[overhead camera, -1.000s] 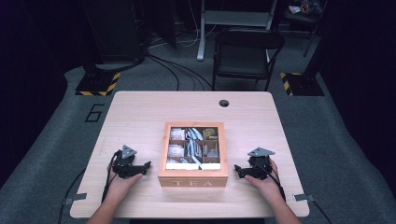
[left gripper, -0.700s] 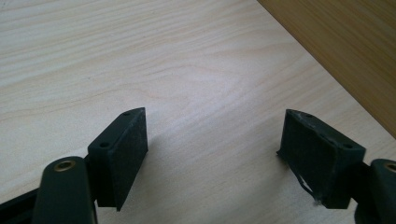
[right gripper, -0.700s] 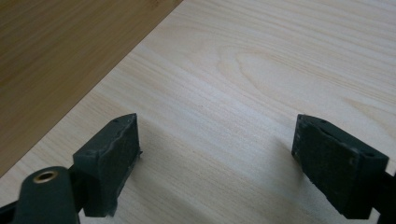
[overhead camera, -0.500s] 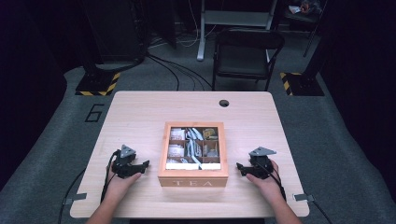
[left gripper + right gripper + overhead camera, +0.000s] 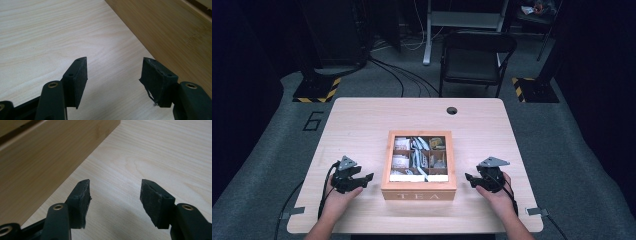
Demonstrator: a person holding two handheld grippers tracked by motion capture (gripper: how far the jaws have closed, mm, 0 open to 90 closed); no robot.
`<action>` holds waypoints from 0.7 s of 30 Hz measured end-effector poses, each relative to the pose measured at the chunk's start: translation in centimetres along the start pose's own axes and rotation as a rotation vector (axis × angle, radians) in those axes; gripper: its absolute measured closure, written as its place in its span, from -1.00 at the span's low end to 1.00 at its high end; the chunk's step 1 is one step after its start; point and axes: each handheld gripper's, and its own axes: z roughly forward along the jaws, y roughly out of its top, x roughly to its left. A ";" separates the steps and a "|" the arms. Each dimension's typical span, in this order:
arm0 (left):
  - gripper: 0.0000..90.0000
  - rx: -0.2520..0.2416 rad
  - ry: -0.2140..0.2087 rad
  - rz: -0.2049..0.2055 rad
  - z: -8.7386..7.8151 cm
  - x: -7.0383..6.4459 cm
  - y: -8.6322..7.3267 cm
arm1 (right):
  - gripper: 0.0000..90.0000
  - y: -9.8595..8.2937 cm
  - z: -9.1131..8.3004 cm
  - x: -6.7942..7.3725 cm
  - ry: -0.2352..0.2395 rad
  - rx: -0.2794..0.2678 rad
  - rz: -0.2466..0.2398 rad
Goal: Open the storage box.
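Wooden tea box [image 5: 419, 186] in the middle of the worktop [image 5: 362, 120], near the front edge, "TEA" side facing the person, long way running front to back. Inside, small compartments full of tea bags [image 5: 418, 157]. Left tool [image 5: 366, 179] just left of the box, wide open, holding nothing. Right tool [image 5: 469, 178] just right of it, wide open too, holding nothing.
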 end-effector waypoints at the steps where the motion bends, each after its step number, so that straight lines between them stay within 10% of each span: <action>1: -0.14 0.012 -0.006 0.013 -0.1 -0.2 0.1 | -0.10 0.1 -0.3 0.2 -0.003 0.001 -0.001; 21: -0.09 -0.029 -0.075 0.076 -2.0 -2.1 1.3 | -0.07 1.2 -2.4 1.0 0.016 -0.057 -0.057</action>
